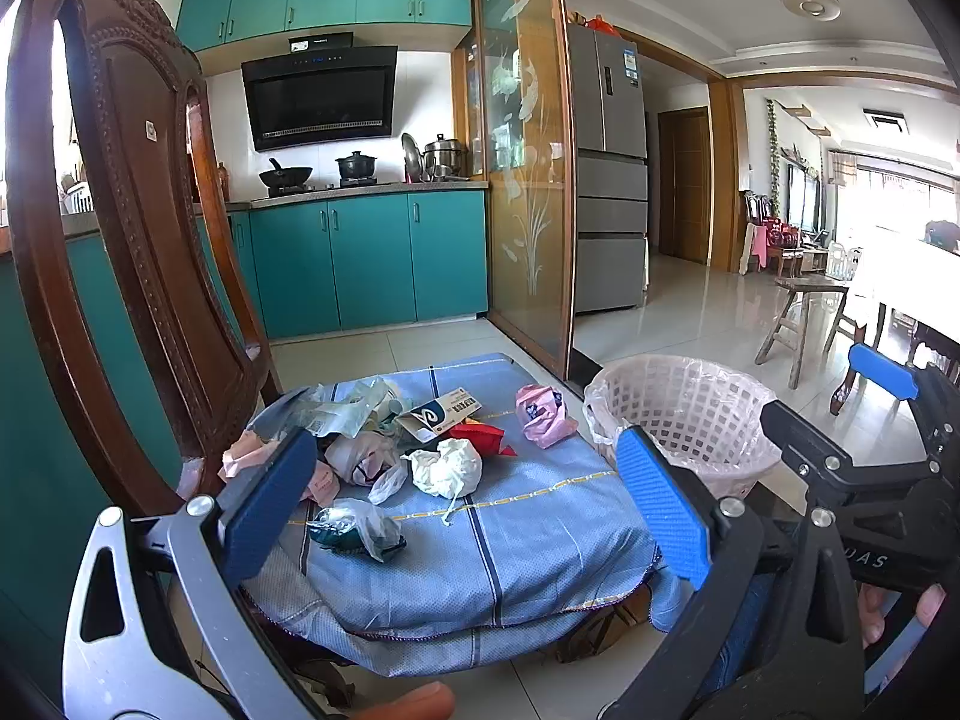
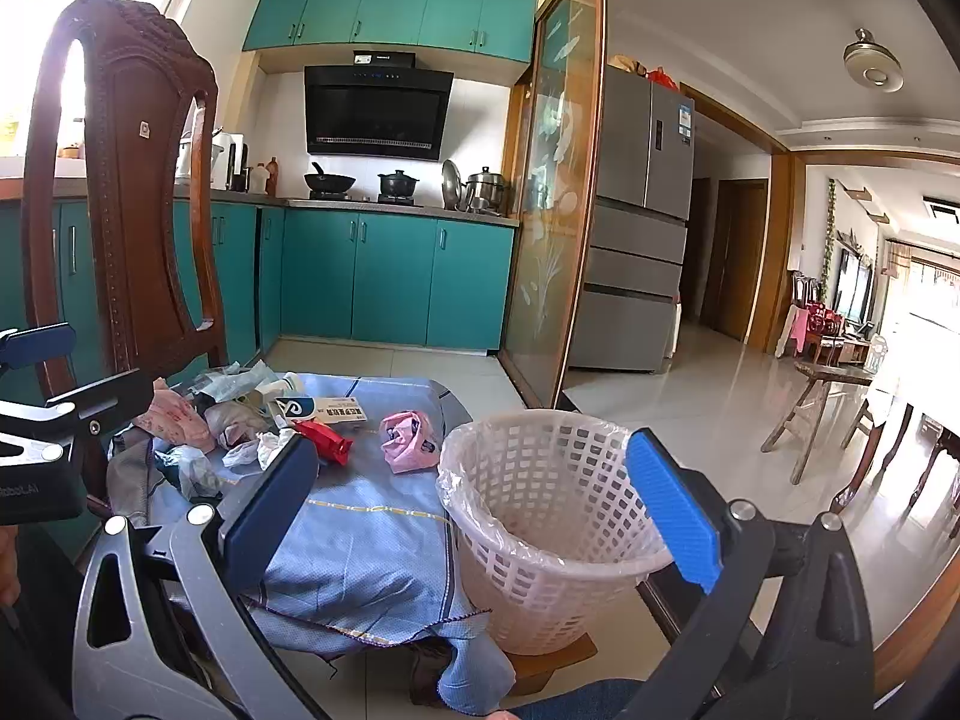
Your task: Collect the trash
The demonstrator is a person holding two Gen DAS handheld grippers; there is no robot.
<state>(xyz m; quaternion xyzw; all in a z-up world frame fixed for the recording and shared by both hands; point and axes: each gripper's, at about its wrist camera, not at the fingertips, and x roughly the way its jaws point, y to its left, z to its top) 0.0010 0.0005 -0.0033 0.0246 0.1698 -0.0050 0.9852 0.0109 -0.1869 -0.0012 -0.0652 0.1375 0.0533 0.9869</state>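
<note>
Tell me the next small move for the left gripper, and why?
Probably ease the left gripper forward and down onto the crumpled white paper wad. Its fingers are open and empty, and the wad lies almost centred between them on the blue cloth, clear of the denser pile. The lined basket stands just to the right, apparently empty.

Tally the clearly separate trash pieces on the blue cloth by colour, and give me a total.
White crumpled wad: 1
Red wrapper: 1
Pink bag near the basket: 1
White-and-blue printed carton: 1
Clear bag with dark contents: 1
Total: 5. The tangled heap by the chair cannot be counted piece by piece.
</note>
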